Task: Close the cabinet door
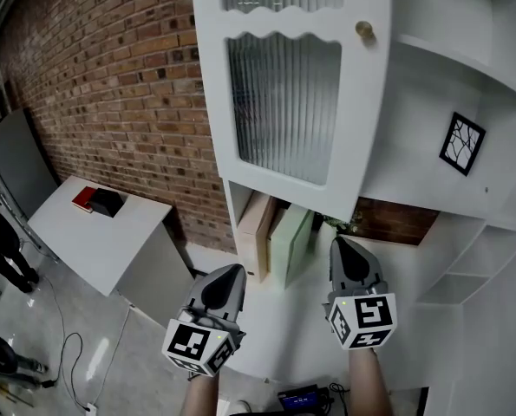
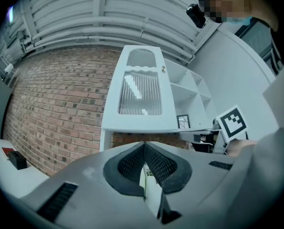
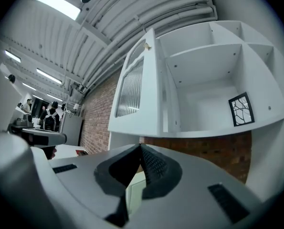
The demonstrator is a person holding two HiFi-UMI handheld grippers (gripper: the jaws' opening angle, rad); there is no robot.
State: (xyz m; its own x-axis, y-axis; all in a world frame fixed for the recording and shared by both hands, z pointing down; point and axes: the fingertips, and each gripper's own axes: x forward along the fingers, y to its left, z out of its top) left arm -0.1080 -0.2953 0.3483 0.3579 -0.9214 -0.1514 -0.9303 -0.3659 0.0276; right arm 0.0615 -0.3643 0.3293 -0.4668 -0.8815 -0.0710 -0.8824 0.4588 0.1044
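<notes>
The white cabinet door (image 1: 285, 94) with a ribbed glass panel and a small brass knob (image 1: 364, 31) stands swung open, out from the white cabinet (image 1: 431, 137). It also shows in the left gripper view as door (image 2: 141, 92) and edge-on in the right gripper view as door (image 3: 134, 92). My left gripper (image 1: 233, 272) is below the door's lower edge, jaws shut and empty (image 2: 144, 145). My right gripper (image 1: 340, 243) is below the door's knob-side corner, apart from it, jaws closed tip to tip with nothing between (image 3: 141, 147).
A framed black branch picture (image 1: 462, 143) leans in the open shelf. Beige (image 1: 259, 232) and pale green (image 1: 292, 243) boxes stand on the lower shelf beside a small plant (image 1: 340, 225). A brick wall (image 1: 110, 85) is left, with a white side table (image 1: 110, 241) carrying a red book and black box.
</notes>
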